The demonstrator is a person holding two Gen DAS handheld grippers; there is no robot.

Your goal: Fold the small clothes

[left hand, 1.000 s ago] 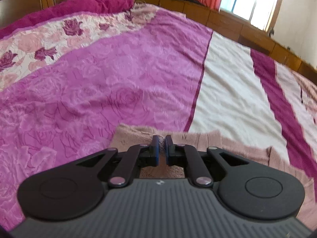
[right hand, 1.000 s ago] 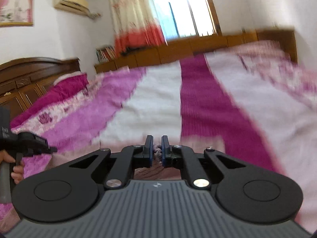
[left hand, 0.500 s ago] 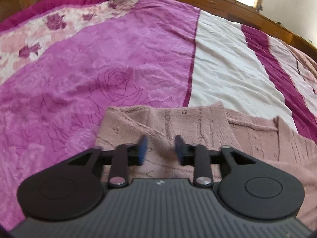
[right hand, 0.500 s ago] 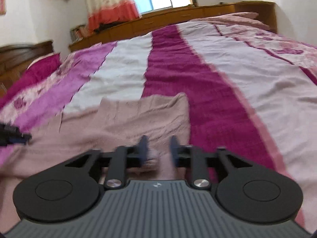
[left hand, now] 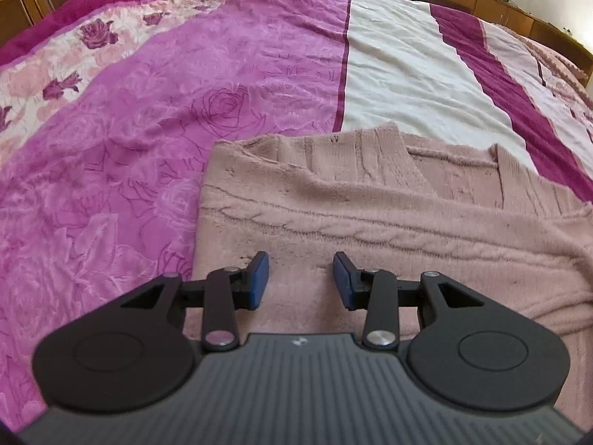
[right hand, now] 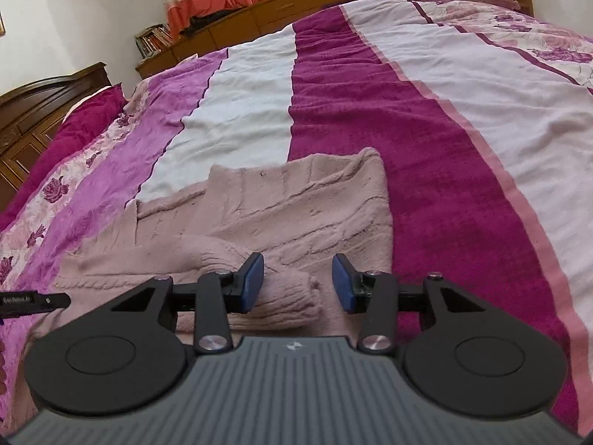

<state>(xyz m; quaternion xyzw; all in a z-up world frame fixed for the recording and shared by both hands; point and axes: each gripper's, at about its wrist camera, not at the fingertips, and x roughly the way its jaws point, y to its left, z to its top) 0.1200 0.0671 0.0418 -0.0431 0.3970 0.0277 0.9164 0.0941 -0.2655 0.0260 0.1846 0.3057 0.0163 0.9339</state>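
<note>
sweater point(left hand: 370, 222) time: a soft pink knit sweater lies on the bed point(left hand: 185, 92), on top of the purple, white and dark pink striped cover. it sits at the near side of the bed, right under both tools. one layer of it is laid over another, with a sleeve point(right hand: 259, 293) lying across the near part on the right side.

left gripper point(left hand: 301, 280) is let go, with its blue pads spread wide and nothing between them. it hangs just over the near left part of the sweater. right gripper point(right hand: 297, 282) is let go too, pads wide, and the sleeve cuff sits right below the gap. i cannot tell if the pads touch the knit.

i think one fold is made and the next one is not started.

what could go wrong? the knit is thick and floppy. if a gripper pinches only the top layer, the bottom layer may stay behind and the fold will come out crooked. if it bites too deep, it could grab the bed cover too and drag it along. the loose sleeve could slip out and flop open when the sweater is lifted. the two sides need to go up together, or the sweater will twist.
</note>
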